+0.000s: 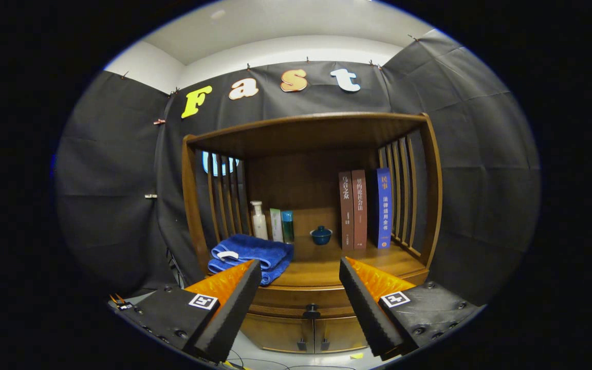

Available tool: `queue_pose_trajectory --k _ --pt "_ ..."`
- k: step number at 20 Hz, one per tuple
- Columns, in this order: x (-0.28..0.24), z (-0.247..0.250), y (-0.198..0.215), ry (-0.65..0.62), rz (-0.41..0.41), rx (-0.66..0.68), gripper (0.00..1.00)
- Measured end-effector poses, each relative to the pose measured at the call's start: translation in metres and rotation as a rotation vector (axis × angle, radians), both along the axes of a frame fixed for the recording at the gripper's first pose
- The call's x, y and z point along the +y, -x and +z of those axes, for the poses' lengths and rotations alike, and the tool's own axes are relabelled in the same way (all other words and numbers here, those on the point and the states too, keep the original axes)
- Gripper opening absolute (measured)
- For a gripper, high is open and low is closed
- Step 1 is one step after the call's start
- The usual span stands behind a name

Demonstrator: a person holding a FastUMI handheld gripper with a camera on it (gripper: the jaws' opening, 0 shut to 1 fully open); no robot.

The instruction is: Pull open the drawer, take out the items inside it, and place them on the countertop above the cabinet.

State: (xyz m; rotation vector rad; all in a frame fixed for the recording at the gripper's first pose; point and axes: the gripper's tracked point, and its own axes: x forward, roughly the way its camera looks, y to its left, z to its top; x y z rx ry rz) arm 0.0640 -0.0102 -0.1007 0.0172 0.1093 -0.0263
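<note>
Closed drawer [310, 299] with dark knob [311, 310] under the countertop [327, 267], between and beyond the fingers, gripper [300, 270] wide open and empty, folded blue towel [252, 254], small lidded pot [321, 235], bottles [259, 220], upright books [365, 208] on top.

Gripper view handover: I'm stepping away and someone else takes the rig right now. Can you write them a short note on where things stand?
Gripper: open, holding nothing, fingers spread apart in front of the cabinet.
Drawer: shut, its dark knob just ahead, between the fingers.
Countertop: already carries a folded blue towel, bottles, a small lidded cup and three books.
Done: nothing yet.
Left: grip the knob, pull the drawer open, lift out its contents, set them on the countertop.
</note>
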Motion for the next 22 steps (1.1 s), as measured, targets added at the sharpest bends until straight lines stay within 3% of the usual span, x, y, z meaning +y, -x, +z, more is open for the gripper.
queue_pose_trajectory --k 6,11,16,20,21,22 --pt "-0.01 -0.076 -0.034 -0.032 -0.026 0.1 0.99" --pt "-0.023 -0.163 -0.061 -0.066 -0.08 0.295 1.0" --pt "-0.03 -0.216 -0.078 -0.054 -0.102 0.397 1.0" --pt "-0.034 -0.238 -0.088 -0.051 -0.111 0.432 0.82" --pt "-0.032 -0.243 -0.09 -0.055 -0.103 0.445 0.7" --pt "-0.028 -0.25 -0.09 -0.058 -0.09 0.463 0.65"
